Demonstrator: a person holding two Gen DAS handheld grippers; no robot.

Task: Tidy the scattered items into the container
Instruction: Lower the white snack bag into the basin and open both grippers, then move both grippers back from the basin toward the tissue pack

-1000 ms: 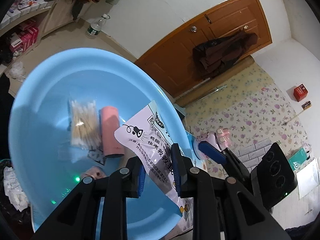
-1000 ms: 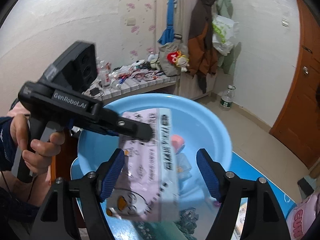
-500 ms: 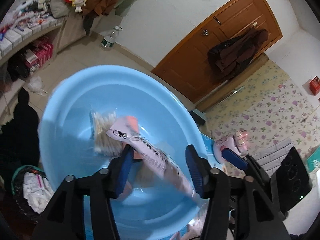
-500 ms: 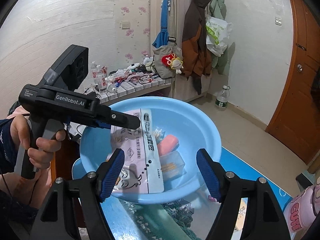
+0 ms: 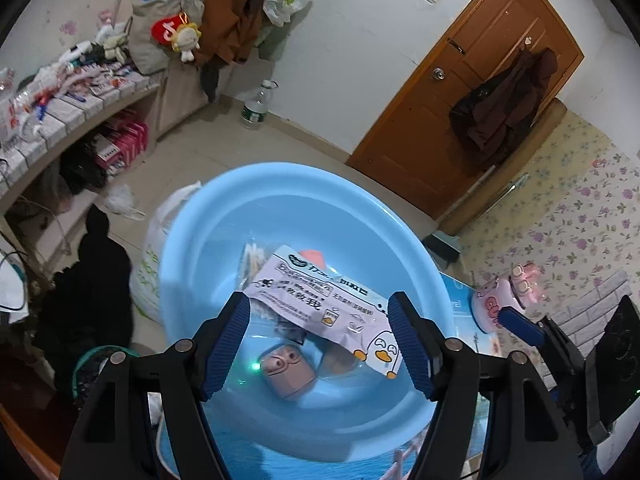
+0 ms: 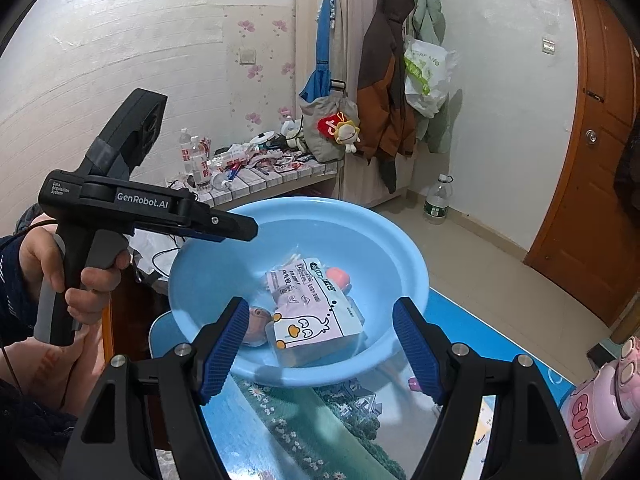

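Now: snack packet (image 5: 320,304) inside blue basin (image 5: 192,256).

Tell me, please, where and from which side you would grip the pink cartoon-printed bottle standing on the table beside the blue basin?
Probably the pink cartoon-printed bottle is best taken around its round body below the lid, from the side: it appears upright, apart from the blue plastic basin, with open space toward the right gripper.
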